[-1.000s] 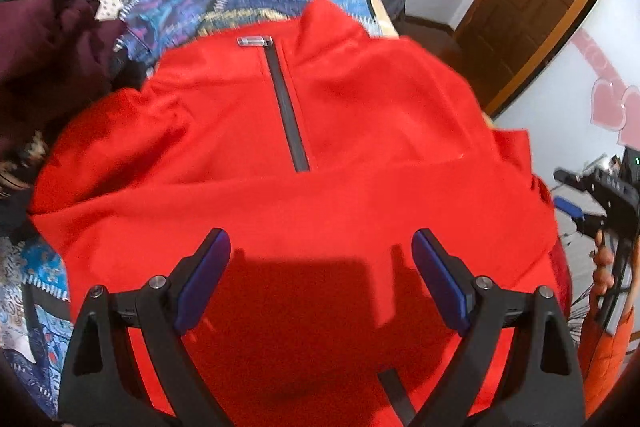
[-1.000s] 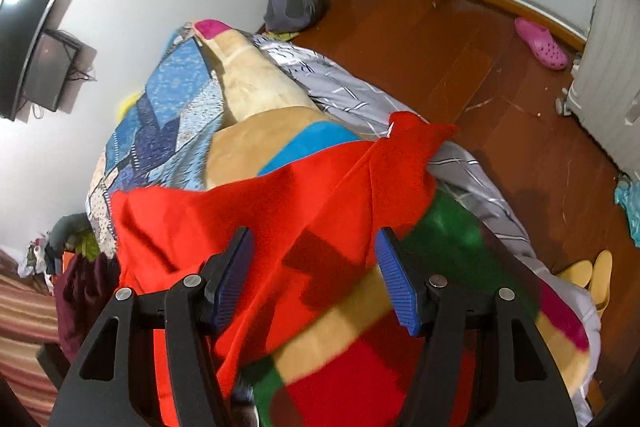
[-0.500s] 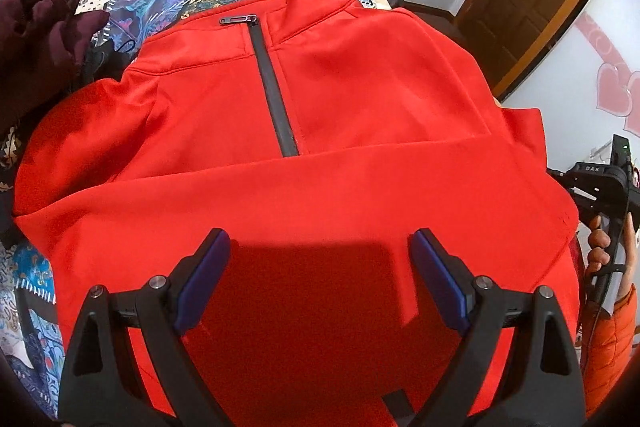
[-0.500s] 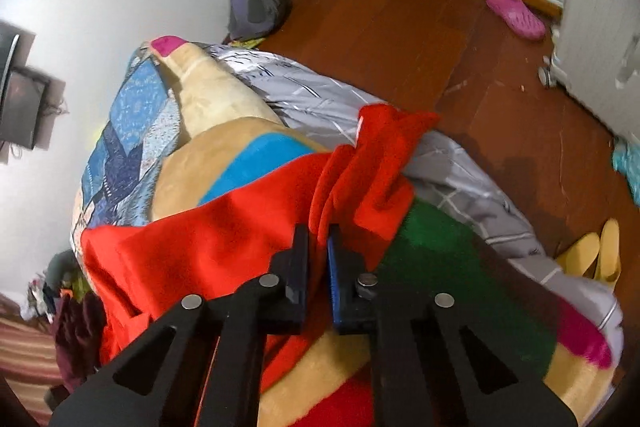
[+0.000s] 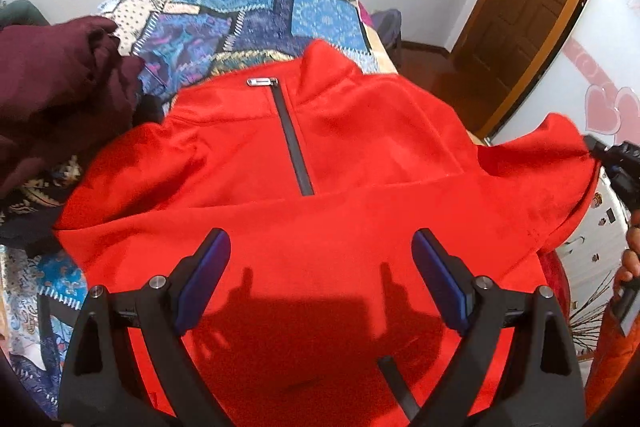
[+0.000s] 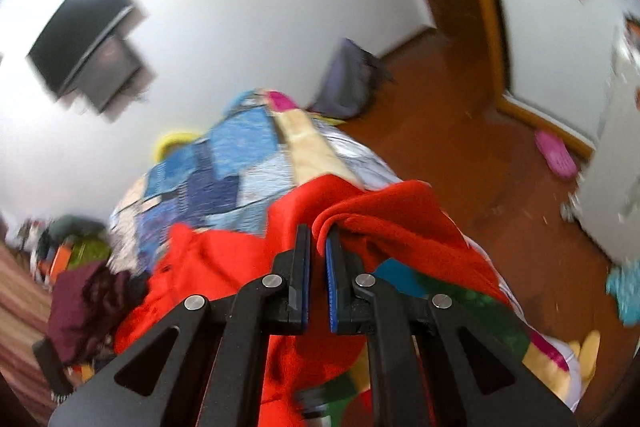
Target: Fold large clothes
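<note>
A large red pullover (image 5: 320,155) with a dark half zip lies chest-up on the patchwork bed. My left gripper (image 5: 320,267) is open and empty, hovering over its lower front. My right gripper (image 6: 318,243) is shut on the end of the pullover's red sleeve (image 6: 384,215) and holds it lifted above the bed. In the left wrist view that raised sleeve (image 5: 552,147) and the right gripper (image 5: 616,167) show at the right edge.
A maroon garment (image 5: 52,87) is heaped at the left of the bed. The patchwork quilt (image 5: 248,23) lies beyond the collar. A multicoloured blanket (image 6: 480,319) covers the near bed edge. A wooden floor, a dark bag (image 6: 348,83) and a pink slipper (image 6: 556,155) are at the right.
My right gripper closed on the sleeve end, then lifted it up off the bed. My left gripper stayed open over the pullover's front and pulled back slightly.
</note>
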Demonstrator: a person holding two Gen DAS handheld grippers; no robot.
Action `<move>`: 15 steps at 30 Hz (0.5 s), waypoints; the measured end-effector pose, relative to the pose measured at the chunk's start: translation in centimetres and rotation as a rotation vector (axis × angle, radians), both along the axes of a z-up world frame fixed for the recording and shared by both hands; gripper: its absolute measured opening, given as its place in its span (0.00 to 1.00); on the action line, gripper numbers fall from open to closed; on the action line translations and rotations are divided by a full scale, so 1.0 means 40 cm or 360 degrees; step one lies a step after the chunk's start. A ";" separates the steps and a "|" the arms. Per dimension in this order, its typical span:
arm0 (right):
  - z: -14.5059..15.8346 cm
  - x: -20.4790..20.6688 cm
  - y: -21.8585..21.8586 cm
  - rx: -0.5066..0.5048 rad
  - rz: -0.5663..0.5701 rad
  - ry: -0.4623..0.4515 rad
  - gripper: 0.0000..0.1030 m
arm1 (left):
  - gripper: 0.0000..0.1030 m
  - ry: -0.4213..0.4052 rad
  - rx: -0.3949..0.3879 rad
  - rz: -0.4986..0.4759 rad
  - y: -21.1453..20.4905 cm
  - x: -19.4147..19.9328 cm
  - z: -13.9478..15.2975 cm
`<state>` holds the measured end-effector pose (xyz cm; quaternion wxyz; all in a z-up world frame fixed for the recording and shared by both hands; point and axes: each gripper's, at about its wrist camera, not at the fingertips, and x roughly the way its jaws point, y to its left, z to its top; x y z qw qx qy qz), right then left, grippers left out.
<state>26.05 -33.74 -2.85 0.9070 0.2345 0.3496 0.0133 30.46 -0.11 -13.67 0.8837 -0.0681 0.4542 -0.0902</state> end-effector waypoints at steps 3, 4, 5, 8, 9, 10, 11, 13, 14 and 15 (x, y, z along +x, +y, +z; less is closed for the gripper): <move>0.025 -0.023 0.081 -0.0032 0.0176 -0.0045 0.06 | 0.90 -0.0035 -0.0003 0.0002 0.007 -0.016 0.019; 0.022 -0.026 0.105 -0.0040 0.0243 -0.0025 0.06 | 0.90 -0.0042 -0.0007 -0.0001 0.008 -0.021 0.024; 0.014 -0.028 0.118 -0.0036 0.0276 -0.0011 0.07 | 0.90 -0.0045 -0.0009 -0.0004 0.008 -0.026 0.026; -0.027 -0.025 0.169 -0.0038 0.0384 0.0091 0.10 | 0.90 -0.0054 0.0000 -0.0014 0.008 -0.039 0.033; -0.047 -0.026 0.182 -0.0045 0.0427 0.0135 0.10 | 0.90 -0.0058 0.0003 -0.0019 0.009 -0.043 0.035; -0.061 -0.029 0.189 -0.0052 0.0447 0.0160 0.10 | 0.90 -0.0058 0.0004 -0.0023 0.010 -0.047 0.036; -0.065 -0.036 0.198 -0.0057 0.0460 0.0175 0.10 | 0.90 -0.0059 0.0004 -0.0027 0.011 -0.052 0.037; -0.077 -0.043 0.198 -0.0060 0.0492 0.0208 0.11 | 0.90 -0.0062 0.0007 -0.0030 0.012 -0.058 0.039; -0.071 -0.052 0.194 -0.0057 0.0498 0.0209 0.12 | 0.90 -0.0065 0.0008 -0.0029 0.013 -0.061 0.040; -0.068 -0.057 0.190 -0.0054 0.0495 0.0209 0.14 | 0.90 -0.0067 0.0006 -0.0026 0.014 -0.061 0.040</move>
